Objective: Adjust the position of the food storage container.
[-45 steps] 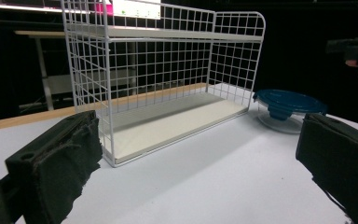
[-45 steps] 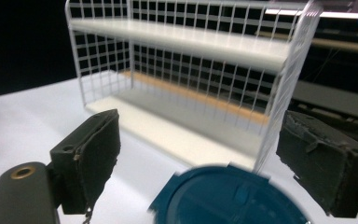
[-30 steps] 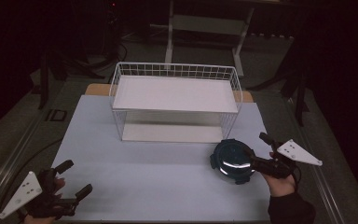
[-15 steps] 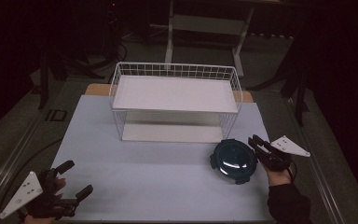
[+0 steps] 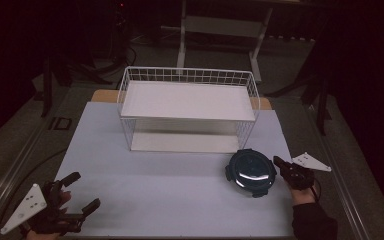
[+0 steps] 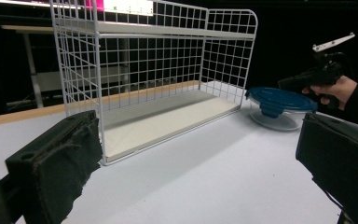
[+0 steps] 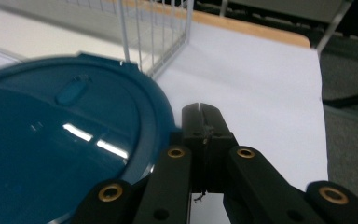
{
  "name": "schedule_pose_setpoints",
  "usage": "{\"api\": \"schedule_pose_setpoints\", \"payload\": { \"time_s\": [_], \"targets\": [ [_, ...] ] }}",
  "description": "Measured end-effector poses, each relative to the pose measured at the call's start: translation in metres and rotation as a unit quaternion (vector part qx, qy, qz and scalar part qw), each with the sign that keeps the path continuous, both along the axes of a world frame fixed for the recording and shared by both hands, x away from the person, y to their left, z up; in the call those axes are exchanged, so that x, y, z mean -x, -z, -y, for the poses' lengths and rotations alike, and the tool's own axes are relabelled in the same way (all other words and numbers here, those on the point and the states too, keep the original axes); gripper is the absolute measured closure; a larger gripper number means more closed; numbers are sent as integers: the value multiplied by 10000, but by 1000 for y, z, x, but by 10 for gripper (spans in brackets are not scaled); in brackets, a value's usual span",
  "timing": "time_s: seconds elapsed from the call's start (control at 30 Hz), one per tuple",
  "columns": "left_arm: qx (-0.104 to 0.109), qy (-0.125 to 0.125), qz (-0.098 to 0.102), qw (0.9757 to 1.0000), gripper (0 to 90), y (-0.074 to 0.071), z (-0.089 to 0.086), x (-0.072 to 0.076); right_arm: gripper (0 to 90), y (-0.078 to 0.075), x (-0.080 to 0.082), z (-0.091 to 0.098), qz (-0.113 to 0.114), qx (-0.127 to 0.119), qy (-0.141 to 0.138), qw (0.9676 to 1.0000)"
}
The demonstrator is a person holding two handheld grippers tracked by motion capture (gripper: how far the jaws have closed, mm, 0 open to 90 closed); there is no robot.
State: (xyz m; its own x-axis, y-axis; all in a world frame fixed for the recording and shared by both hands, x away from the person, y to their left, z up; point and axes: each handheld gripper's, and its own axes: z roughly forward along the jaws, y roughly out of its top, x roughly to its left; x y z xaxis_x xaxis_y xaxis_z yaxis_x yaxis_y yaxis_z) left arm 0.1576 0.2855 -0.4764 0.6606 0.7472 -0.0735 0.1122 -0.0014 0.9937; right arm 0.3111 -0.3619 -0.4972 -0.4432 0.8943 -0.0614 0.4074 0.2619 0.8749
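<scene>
A round clear container with a dark blue lid [image 5: 250,171] [image 6: 279,100] [image 7: 65,140] stands on the white table [image 5: 170,185], in front of the right end of a white wire rack [image 5: 187,100]. My right gripper [image 5: 278,161] [image 7: 200,121] sits low, right beside the lid's right rim. Its jaws have just been closing and now press together with nothing seen between them. It also appears far off in the left gripper view, where the right gripper [image 6: 303,81] is held in a hand behind the container. My left gripper [image 5: 85,190] [image 6: 198,154] rests at the table's front left corner, open and holding nothing.
The rack [image 6: 168,30] [image 7: 154,28] has two white shelves and stands at the table's back middle. Bare table top lies between the two grippers. A wooden edge [image 7: 261,28] shows behind the white surface, and stands and cables are on the dark floor beyond.
My right gripper has dropped lower to the container's right side, and its jaws have gone from wide apart to closed. The left gripper and the container have stayed in place.
</scene>
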Motion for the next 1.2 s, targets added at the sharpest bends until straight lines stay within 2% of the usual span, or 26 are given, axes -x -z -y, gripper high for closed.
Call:
{"api": "schedule_pose_setpoints", "payload": {
  "time_s": [0.17, 0.3, 0.47, 0.73, 0.83, 0.87, 0.9, 0.97, 1.07, 1.1, 1.2],
  "targets": [
    [-8, 8, -13, 10000, 1, 0, 0, 0, 900, 7, 2, 2, -117, -21, -11, 9999],
    [-27, 20, -3, 10000, 1, 0, 1, 0, 900, 6, 2, 3, -220, -107, 8, 9997],
    [-29, 16, -8, 10000, 1, 0, 1, -1, 900, 6, 3, -1, -234, -83, 58, 9997],
    [-71, -1, -5, 10000, 1, 0, 2, 0, 900, 6, 8, -19, -311, -157, -197, 9992],
    [-55, 9, -10, 10000, 1, 0, 2, 0, 900, 7, 9, -27, -372, -259, -351, 9984],
    [-55, 9, -10, 10000, 1, 0, 2, 0, 900, 7, 9, -27, -372, -259, -351, 9984],
    [-72, 48, -24, 10000, 1, 0, 2, 0, 900, 6, 10, -31, -342, -104, -371, 9987],
    [-98, 56, -8, 9999, 15, 0, 3, 0, 900, 5, 9, -29, -326, -151, -406, 9985],
    [-98, 75, -12, 9999, 15, 0, 3, 0, 900, 5, 8, -28, -306, -57, -369, 9988],
    [-91, 72, -18, 9999, 15, 1, 3, 0, 900, 6, 9, -26, -343, -134, -361, 9987],
    [-81, 59, -14, 9999, 15, 0, 3, 0, 900, 6, 10, -25, -367, -114, -395, 9985]
  ]
}}
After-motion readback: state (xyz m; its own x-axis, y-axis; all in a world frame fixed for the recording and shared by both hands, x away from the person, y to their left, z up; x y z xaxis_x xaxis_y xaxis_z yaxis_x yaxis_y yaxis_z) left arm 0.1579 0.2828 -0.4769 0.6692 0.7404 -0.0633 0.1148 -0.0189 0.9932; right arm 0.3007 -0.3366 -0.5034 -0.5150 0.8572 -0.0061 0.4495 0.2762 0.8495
